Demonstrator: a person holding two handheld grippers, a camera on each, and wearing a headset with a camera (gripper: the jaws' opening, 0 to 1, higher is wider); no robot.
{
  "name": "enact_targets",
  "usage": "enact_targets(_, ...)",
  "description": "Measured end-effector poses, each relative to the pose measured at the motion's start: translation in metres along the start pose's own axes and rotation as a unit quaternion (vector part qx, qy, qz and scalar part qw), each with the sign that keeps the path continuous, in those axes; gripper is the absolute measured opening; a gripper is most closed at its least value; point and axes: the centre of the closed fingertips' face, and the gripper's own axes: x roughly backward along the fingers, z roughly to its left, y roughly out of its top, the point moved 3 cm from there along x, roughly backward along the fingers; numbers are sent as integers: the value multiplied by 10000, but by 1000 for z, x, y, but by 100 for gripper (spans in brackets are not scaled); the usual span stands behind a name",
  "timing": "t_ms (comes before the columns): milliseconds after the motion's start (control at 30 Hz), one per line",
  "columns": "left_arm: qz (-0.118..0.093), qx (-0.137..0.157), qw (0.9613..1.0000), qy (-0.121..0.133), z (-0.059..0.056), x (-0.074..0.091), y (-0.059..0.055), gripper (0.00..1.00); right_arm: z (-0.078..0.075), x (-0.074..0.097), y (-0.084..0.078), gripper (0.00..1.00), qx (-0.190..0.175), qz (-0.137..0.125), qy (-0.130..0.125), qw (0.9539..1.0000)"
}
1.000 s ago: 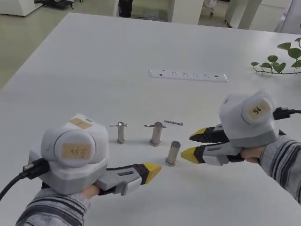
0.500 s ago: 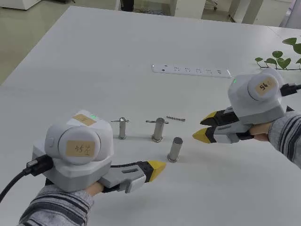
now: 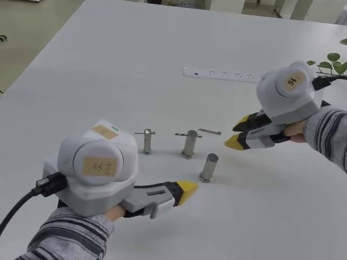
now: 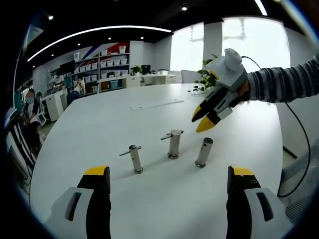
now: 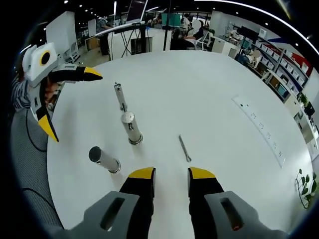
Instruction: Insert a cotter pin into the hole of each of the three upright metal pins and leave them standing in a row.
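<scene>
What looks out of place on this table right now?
The nearest metal pin stands forward of the other two, breaking the row, with no cotter pin through it. The left pin and middle pin each carry one. A loose cotter pin lies flat beyond them.

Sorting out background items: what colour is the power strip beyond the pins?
White. The power strip shows best in the head view.

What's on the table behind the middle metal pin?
A loose cotter pin lies behind and right of the middle pin, a power strip farther back. The pin hides the table directly behind.
</scene>
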Motion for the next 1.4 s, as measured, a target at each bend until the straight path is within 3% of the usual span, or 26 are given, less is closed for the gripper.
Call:
enact_targets(367, 50, 60, 10000, -10, 1, 0, -2, 95, -10, -26, 5, 18, -15, 183, 163, 9997)
enact_targets(600, 86, 58, 9999, -9, 0, 0, -4, 95, -21, -40, 6, 16, 197, 358, 193, 9990)
enact_targets(1100, 108, 90, 9999, -14, 1, 1, -5, 92, -25, -51, 3, 7, -150, 480, 388, 9980)
enact_targets(1400, 133, 62, 9999, 3, 2, 1, -5, 92, -18, -48, 3, 0, 293, 674, 420, 9964)
